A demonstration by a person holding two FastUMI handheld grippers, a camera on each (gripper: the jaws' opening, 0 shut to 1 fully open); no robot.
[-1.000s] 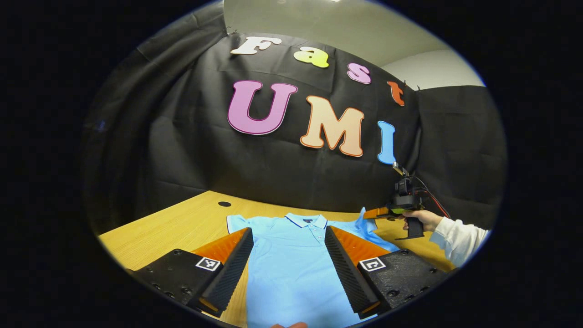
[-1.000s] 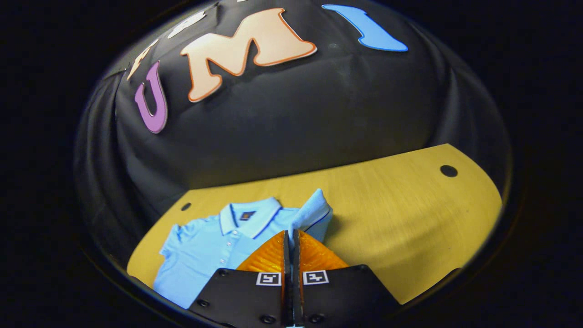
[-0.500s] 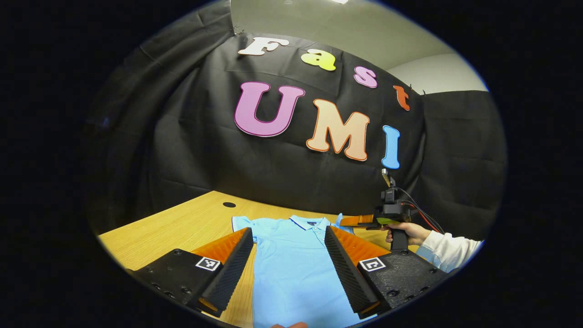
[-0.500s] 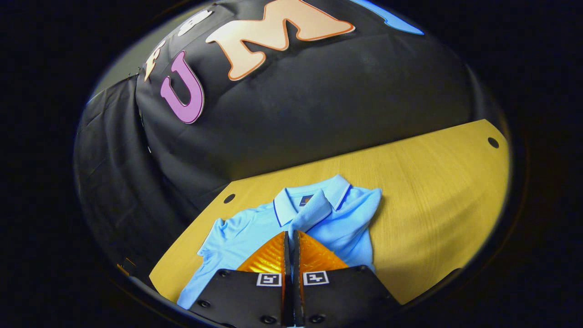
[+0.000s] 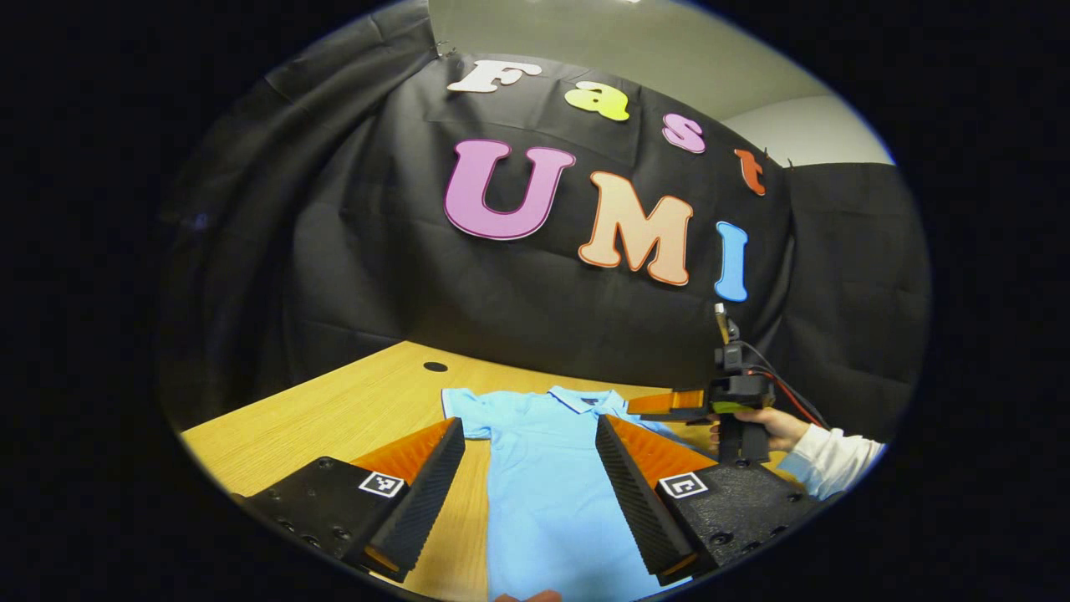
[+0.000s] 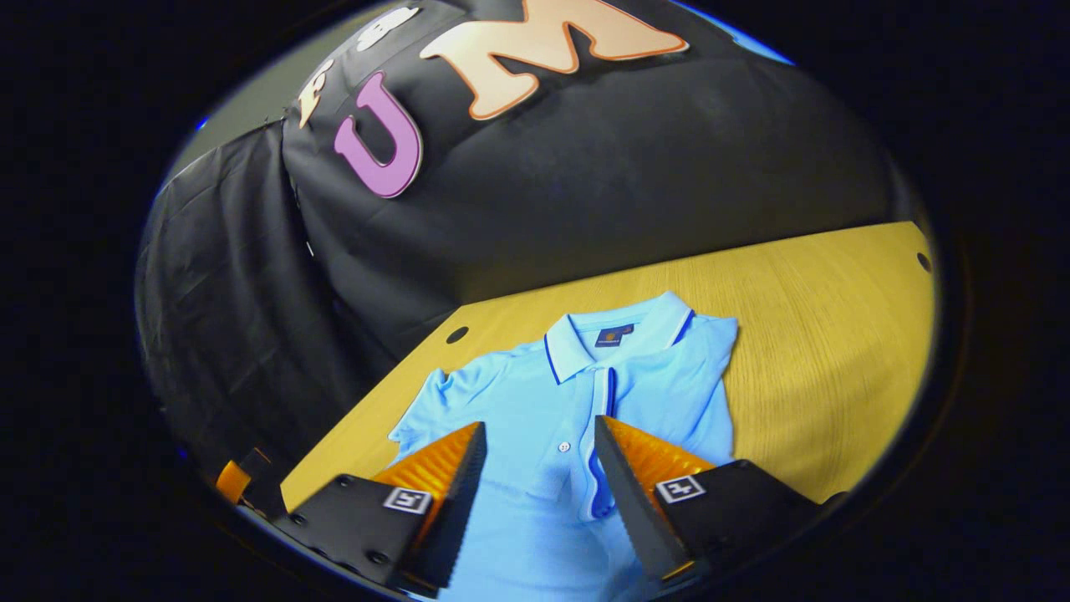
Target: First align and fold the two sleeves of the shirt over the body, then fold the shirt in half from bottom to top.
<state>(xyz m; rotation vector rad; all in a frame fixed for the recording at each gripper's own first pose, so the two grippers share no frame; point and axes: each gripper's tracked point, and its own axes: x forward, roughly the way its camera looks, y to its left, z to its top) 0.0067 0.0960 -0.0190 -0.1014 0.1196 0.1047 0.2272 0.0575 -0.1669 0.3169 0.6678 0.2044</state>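
table (image 6: pixel 802 334): wooden top, carries everything.
shirt (image 6: pixel 535 401): flat on the table, collar toward the booth wall, long axis collar to hem.
folded sleeve (image 6: pixel 603 435): lies over the shirt body just beside the placket; looks done.
open sleeve (image 6: pixel 426 410): spread out flat on the shirt's other side; judged next.
left gripper (image 5: pixel 531 485): fingers spread, empty, above the shirt's hem end; nearer the open sleeve.
right gripper (image 6: pixel 535 493): fingers spread, holding nothing, hovering over the shirt's chest, pointing at the collar.
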